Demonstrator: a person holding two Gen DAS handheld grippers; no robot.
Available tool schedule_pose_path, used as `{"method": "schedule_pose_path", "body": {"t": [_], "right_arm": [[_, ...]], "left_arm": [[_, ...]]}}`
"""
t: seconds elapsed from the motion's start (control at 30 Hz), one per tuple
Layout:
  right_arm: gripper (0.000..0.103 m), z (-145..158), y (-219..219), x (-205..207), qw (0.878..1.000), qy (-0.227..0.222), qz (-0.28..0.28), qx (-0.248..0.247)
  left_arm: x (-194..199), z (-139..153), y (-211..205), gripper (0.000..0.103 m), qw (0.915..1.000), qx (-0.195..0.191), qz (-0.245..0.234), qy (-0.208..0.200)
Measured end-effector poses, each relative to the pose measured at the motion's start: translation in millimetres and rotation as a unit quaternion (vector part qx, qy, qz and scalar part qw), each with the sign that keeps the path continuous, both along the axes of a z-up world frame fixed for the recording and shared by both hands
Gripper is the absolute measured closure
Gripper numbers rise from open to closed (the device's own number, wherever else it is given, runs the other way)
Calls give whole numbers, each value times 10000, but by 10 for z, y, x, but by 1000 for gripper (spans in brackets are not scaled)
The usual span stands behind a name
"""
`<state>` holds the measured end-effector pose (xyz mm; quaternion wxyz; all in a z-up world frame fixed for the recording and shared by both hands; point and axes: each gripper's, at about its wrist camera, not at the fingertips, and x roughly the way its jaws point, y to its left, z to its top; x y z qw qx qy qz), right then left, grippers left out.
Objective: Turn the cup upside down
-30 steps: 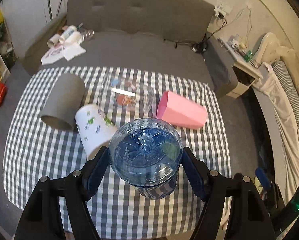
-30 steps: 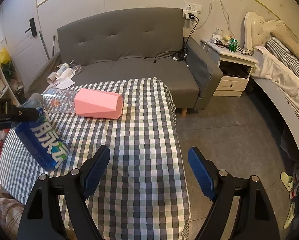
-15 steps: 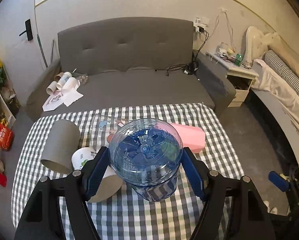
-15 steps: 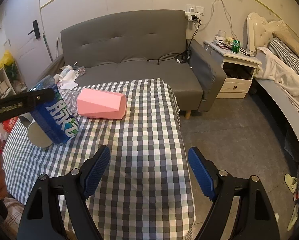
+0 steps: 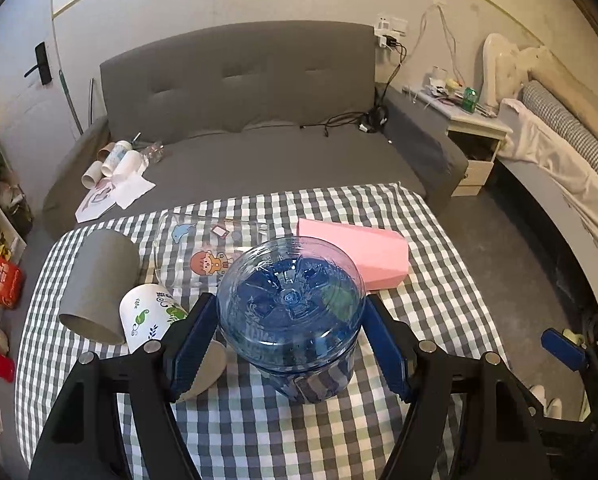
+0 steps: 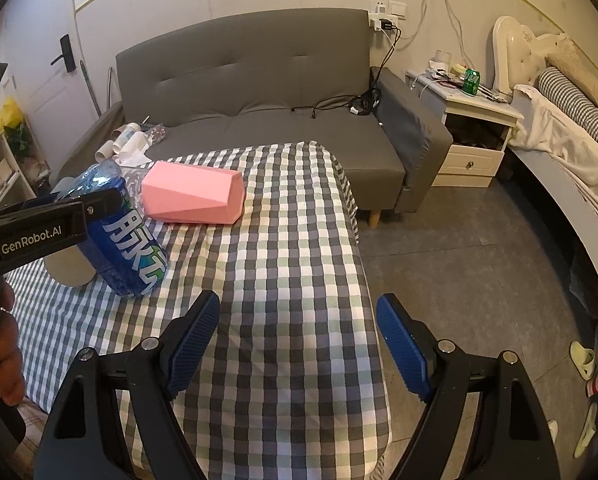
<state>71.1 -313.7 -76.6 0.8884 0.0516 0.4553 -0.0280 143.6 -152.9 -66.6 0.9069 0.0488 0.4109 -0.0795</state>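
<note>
My left gripper (image 5: 291, 332) is shut on a clear blue plastic cup (image 5: 293, 316) with a blue label. The cup is tilted with its base up and toward the camera, its lower end close to the checked tablecloth (image 5: 299, 432). In the right wrist view the same blue cup (image 6: 127, 240) leans at the left, held by the left gripper's black finger (image 6: 39, 228); whether it touches the cloth I cannot tell. My right gripper (image 6: 297, 344) is open and empty above the cloth near the table's right edge.
On the table lie a pink faceted cup (image 5: 359, 256), a clear cup with cartoon stickers (image 5: 203, 252), a grey cup (image 5: 99, 284) and a white patterned cup (image 5: 151, 316), all on their sides. A grey sofa (image 5: 251, 120) stands behind; a nightstand (image 6: 471, 128) and bed are right.
The left gripper has tilted and lowered the blue cup toward the tablecloth, with the view pitching up from the table to the sofa. The right gripper has barely moved.
</note>
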Motion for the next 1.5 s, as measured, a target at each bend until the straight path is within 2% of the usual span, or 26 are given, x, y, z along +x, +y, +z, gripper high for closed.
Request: {"method": "schedule_pose_path", "body": {"t": [0.1,0.2,0.37,0.5,0.83,1.03,1.27,1.5], "right_arm": [[22,16,5,-5,10000,-12,11,-5],[22,49,7,-20,10000,-36,21,-12],[22,176,-5,-81,9999,-132,3,-39],[22,333,7,-143,9996,-265,5,-81],[22,622,85,-320,9985,-519,74,-172],[22,864,114,-404,9972,-730,101,-142],[22,1170,246,-576,9933,-1114,297,-120],[22,1271,473,-751,9897,-1348,470,-109]], "left_arm": [[27,-22,-12,26,9995,-109,-111,260],[16,-34,0,21,9993,-112,-105,347],[-51,17,7,21,9989,-163,-130,429],[-112,151,28,15,9991,-228,-129,330],[-209,461,145,15,9990,-430,-108,100],[-360,752,305,15,9978,-632,-45,-187],[-771,1028,650,15,9927,-890,159,-797],[-1201,1045,1012,10,9860,-951,364,-1322]]}}
